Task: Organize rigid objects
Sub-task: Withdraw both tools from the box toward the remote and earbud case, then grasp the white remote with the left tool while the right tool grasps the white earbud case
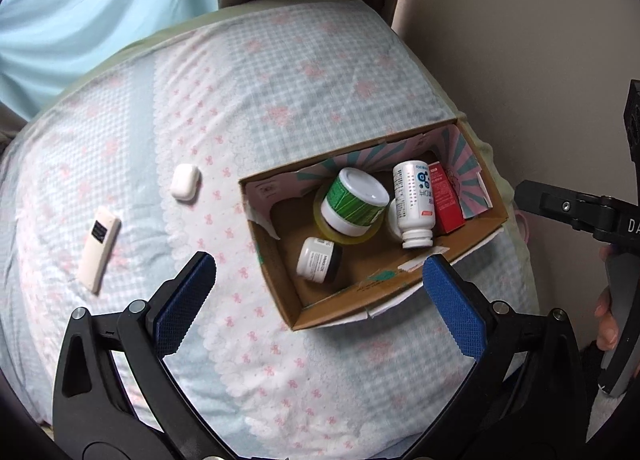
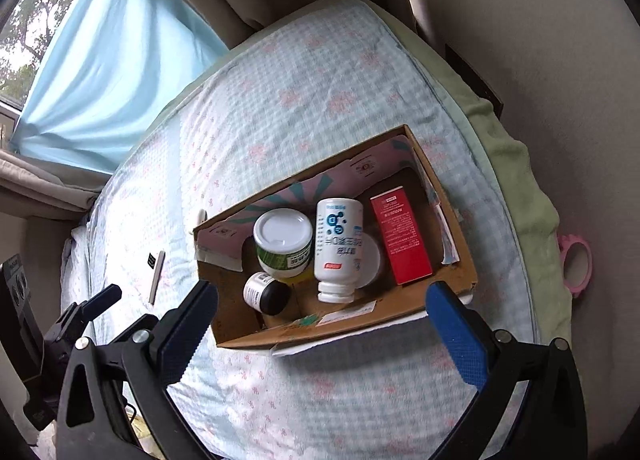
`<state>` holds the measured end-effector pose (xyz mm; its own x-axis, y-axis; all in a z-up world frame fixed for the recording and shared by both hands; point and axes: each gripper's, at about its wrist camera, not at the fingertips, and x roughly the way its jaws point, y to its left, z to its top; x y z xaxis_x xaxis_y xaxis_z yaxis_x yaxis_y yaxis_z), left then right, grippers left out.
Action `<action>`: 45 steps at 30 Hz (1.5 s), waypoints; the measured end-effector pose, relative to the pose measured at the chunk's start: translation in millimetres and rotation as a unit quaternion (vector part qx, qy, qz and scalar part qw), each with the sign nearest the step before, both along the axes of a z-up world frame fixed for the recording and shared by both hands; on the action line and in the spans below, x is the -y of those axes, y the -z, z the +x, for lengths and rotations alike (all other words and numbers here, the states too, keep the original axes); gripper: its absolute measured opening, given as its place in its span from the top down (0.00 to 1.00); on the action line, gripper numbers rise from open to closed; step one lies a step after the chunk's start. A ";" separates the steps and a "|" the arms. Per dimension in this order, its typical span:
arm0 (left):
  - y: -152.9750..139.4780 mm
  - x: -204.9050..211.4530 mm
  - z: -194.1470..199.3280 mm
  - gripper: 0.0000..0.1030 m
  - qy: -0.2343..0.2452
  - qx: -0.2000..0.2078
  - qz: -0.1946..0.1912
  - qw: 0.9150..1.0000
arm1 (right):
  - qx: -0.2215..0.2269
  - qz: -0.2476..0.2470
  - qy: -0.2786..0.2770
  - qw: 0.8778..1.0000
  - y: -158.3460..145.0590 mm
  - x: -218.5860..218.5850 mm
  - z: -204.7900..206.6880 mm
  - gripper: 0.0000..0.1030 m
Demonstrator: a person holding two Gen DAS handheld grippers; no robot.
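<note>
A cardboard box (image 1: pixel 304 312) (image 2: pixel 452 196) lies on the bed. It holds a green-labelled jar (image 1: pixel 354 200) (image 2: pixel 284 244), a white bottle (image 1: pixel 414 204) (image 2: pixel 338 248), a red carton (image 1: pixel 446 200) (image 2: pixel 400 236) and a small white jar with a black lid (image 1: pixel 318 260) (image 2: pixel 264 292). A white earbud case (image 1: pixel 185 182) and a white remote (image 1: pixel 99 254) (image 2: pixel 156 276) lie on the sheet left of the box. My left gripper (image 1: pixel 320 280) is open and empty above the box's near left corner. My right gripper (image 2: pixel 320 308) is open and empty over the box's near wall.
The bed has a blue-and-pink checked sheet (image 1: pixel 248 92) (image 2: pixel 280 92). A wall (image 1: pixel 520 60) runs along its right side. Curtains (image 1: pixel 80 0) (image 2: pixel 112 72) hang behind. A pink ring-shaped object (image 2: pixel 576 264) lies beside the mattress at the right.
</note>
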<state>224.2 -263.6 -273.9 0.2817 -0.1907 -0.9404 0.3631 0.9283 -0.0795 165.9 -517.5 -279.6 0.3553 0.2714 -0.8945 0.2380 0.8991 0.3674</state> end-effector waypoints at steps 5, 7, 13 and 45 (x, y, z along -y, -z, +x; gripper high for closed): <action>-25.5 -51.3 -23.5 0.00 0.006 0.011 -0.010 1.000 | 0.037 -0.027 -0.004 0.999 -36.5 -47.8 -27.5 0.00; -35.1 -73.3 -31.1 0.00 0.011 0.020 -0.011 1.000 | 0.047 -0.043 -0.004 0.998 -45.5 -70.5 -34.8 0.00; -59.0 -153.5 -43.0 0.00 -0.005 0.048 -0.021 0.999 | 0.069 -0.102 -0.009 0.992 -71.2 -143.9 -42.7 0.00; 94.9 -347.1 108.4 0.00 0.028 -0.059 0.097 0.993 | -0.008 -0.095 -0.002 0.995 29.3 -311.4 102.1 0.00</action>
